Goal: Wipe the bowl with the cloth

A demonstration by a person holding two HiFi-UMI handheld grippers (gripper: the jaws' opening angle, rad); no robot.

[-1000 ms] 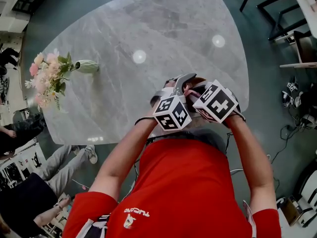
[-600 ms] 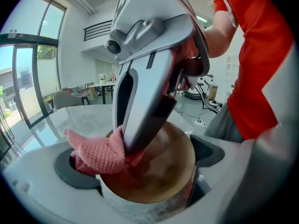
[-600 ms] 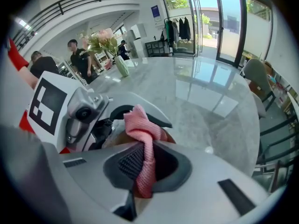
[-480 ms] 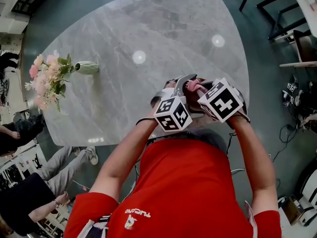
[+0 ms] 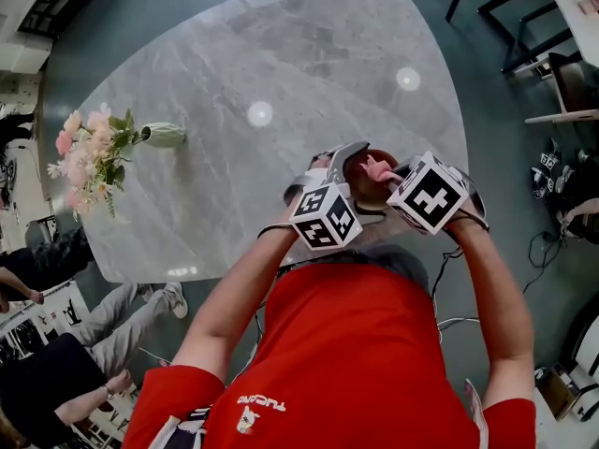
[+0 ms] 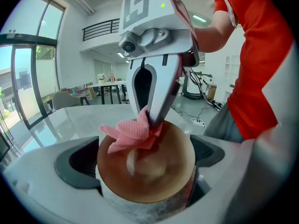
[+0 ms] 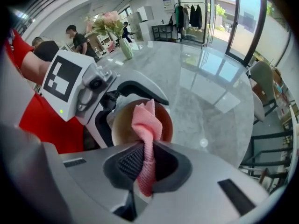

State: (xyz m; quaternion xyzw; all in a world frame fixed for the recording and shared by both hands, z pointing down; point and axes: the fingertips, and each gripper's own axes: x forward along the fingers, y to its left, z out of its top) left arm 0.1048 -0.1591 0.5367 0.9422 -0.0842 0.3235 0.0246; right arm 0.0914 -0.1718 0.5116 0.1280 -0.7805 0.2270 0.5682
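Left gripper: jaws clamped on the outer wall of the bowl, one pad at each side, with the brown inside of the bowl turned toward that gripper's camera. In the head view the bowl is held off the table, over its near edge and close to the person's chest, between the two marker cubes. Right gripper: jaws closed on the pink cloth, which runs up between the pads as a twisted strip and ends in a bunched tuft beyond the fingertips. The tuft lies inside the bowl, touching the inner wall near the upper rim; the bottom of the bowl is uncovered and shows a pale glare patch. The right gripper's fingers stand just above the rim, pointing down into the bowl. At the far left of the table, well apart from the bowl, a vase lies on its side with flowers.
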